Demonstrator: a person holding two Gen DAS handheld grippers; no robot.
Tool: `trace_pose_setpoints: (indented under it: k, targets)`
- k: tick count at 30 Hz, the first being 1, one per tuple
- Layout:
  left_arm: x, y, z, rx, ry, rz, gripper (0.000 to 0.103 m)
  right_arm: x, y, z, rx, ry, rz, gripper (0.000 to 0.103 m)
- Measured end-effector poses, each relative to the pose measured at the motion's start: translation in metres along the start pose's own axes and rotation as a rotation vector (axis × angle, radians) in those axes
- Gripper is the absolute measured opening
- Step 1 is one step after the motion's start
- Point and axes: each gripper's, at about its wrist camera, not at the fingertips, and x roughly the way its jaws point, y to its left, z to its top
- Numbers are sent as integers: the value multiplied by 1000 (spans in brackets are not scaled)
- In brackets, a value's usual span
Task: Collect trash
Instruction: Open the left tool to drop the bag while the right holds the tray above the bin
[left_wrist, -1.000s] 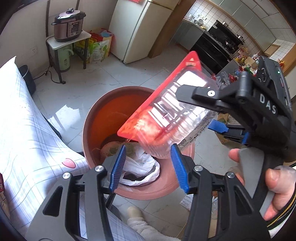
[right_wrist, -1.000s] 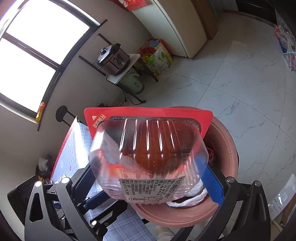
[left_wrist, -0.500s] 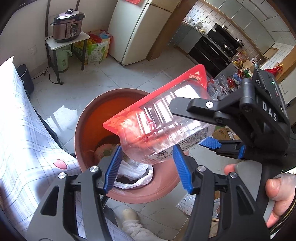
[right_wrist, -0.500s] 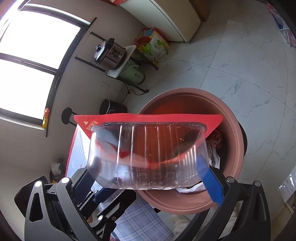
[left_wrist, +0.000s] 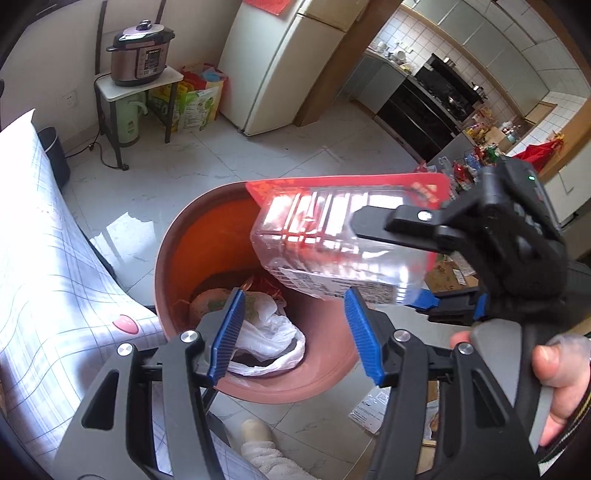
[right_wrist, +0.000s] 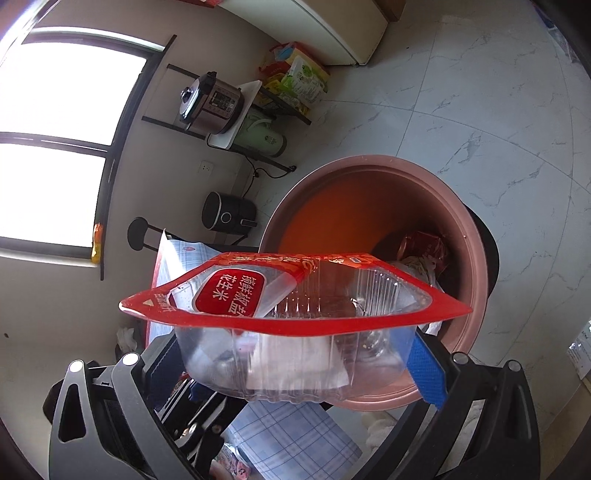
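Right gripper (right_wrist: 295, 369) jaws clamped on the clear plastic tray (left_wrist: 340, 240) with its red film lid, one black finger across the tray's top side in the left wrist view and a blue pad (right_wrist: 424, 373) against its right end in the right wrist view. Tray held in the air over the near rim of the terracotta bin (left_wrist: 166, 258), tilted, label side down (it looks empty, maybe a few crumbs). Left gripper (left_wrist: 295, 332) jaws roughly half open, nothing between them, hovering over the near edge of the bin, below the tray.

Bin sits on the tiled floor just right of the checked tablecloth (left_wrist: 44, 258); inside it a white plastic bag (left_wrist: 269, 339) and other waste, a red can (right_wrist: 424, 247) at the far side.

Step in hand, as I judge it: drop the tray in. To do it well, carry the tray further over the bin's mouth so the whole lid clears the rim, then open the right jaws fully. Wide red lid could catch the rim and flip out. Keep the left gripper out of the drop path.
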Motion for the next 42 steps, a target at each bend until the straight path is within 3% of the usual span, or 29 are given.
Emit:
trace_pose_setpoints:
  k: [6,11,20,29,42]
  targets:
    - [-4,-18,2,25,-8,-73,60,9,-1,-5,26,20,7,99]
    - [3,-21,1,8,-3,-89,63,13,-4,-7,45,33,13,99]
    - [17,-23,1,6,-2,-67,71,19,-10,-9,78,57,6,99]
    - [33,-30,0,58,22,-46,72,21,-24,-9,120,64,-32,99]
    - [44,-29,-1,37,45,-41,66,27,-27,-9,100,64,-125,97]
